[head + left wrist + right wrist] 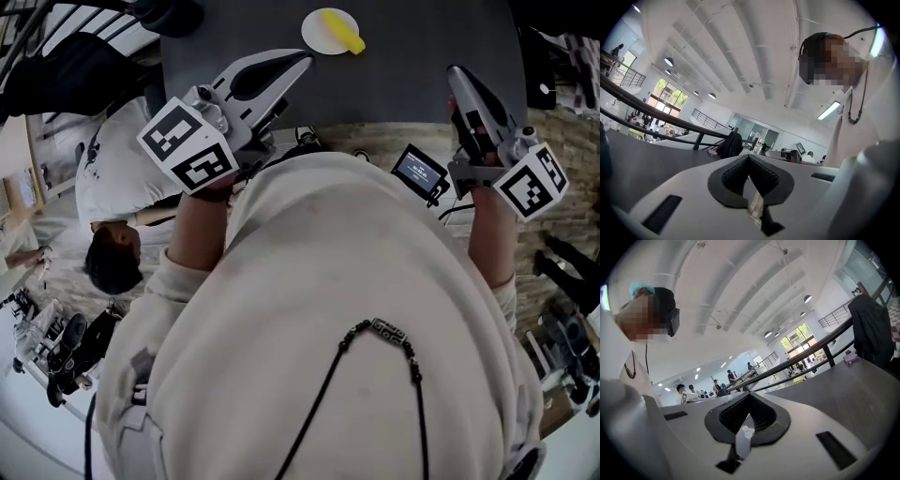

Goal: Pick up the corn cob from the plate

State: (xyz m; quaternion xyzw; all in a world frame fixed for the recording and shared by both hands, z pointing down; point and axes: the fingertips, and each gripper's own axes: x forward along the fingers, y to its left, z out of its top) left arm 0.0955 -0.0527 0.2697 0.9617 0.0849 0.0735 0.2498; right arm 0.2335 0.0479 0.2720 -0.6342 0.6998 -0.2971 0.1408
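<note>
Head view: stubby bright-yellow corn cob (352,41) on white plate (317,28); left gripper (305,58), right gripper (453,72) both closed

head view looks steeply down onto the counter (403,56). gripper views sit low, close behind left tongs (749,159) and right tongs (749,397), facing across it; both share the railing (680,121).

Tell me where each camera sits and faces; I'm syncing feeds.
Head view: on the person's head, facing down over chest and forearms at left tongs, right tongs, table, plate, corn cob.
Left gripper view: on the left tongs, along shut jaws toward the ceiling; person's head shows.
Right gripper view: on the right tongs, likewise; head shows.
Shared: both gripper views show table and railing.
</note>
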